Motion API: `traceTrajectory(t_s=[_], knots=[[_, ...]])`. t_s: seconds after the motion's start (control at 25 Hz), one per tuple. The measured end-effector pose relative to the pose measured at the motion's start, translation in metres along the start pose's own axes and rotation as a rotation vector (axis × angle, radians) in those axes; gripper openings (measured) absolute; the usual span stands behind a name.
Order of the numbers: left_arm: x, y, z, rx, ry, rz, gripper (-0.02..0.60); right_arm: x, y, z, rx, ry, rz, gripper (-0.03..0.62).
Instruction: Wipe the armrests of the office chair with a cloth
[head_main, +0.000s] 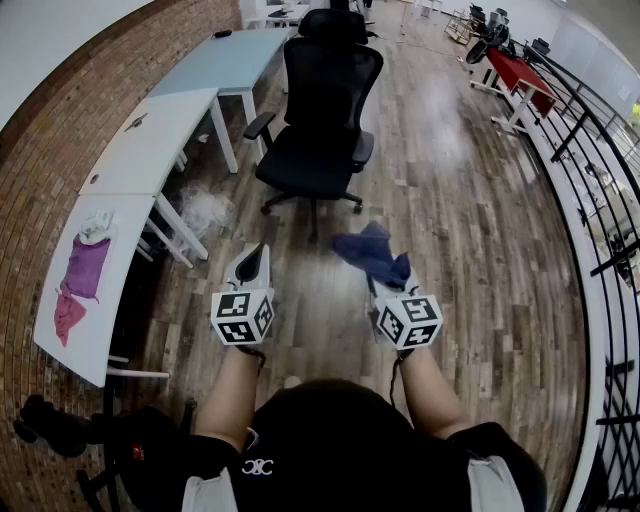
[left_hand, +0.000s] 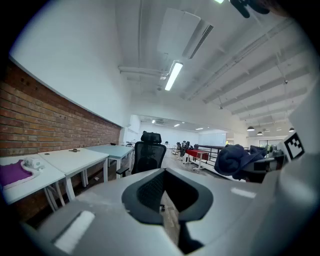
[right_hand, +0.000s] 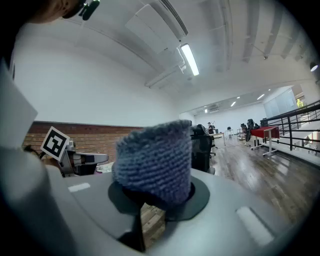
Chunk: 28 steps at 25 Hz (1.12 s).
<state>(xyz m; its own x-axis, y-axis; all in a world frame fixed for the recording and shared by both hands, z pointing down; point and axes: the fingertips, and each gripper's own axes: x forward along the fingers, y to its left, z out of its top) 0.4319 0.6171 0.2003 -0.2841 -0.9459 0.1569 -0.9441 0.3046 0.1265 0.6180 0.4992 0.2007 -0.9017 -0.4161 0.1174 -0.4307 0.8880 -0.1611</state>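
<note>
Right hand-held gripper (head_main: 386, 283) is clamped on the blue cloth (head_main: 368, 250). Left hand-held gripper (head_main: 250, 263) is closed and empty. The office chair (head_main: 322, 110) stands well ahead of both. Approach first, then press the cloth flat onto an armrest (head_main: 258, 125).

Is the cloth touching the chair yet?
No: in the head view the cloth is clamped in the right gripper's jaws, well short of the chair.
</note>
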Motion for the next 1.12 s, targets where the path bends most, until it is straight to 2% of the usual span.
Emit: traceTrajectory(t_s=[0.28, 0.52, 0.72, 1.12], knots=[[-0.003, 0.002, -0.002, -0.014, 0.014, -0.001, 0.006, 0.002, 0.016, -0.003, -0.009, 0.011, 0.032, 0.071], [-0.008, 0.012, -0.001, -0.012, 0.018, 0.012, 0.006, 0.008, 0.020, -0.004, 0.034, -0.008, 0.001, 0.078], [-0.011, 0.025, -0.005, -0.011, 0.028, 0.023, 0.006, 0.017, 0.034, -0.005, 0.019, -0.004, 0.019, 0.078], [-0.012, 0.047, -0.015, -0.014, 0.049, 0.028, 0.006, 0.036, 0.053, -0.020, 0.034, 0.036, 0.043, 0.080]])
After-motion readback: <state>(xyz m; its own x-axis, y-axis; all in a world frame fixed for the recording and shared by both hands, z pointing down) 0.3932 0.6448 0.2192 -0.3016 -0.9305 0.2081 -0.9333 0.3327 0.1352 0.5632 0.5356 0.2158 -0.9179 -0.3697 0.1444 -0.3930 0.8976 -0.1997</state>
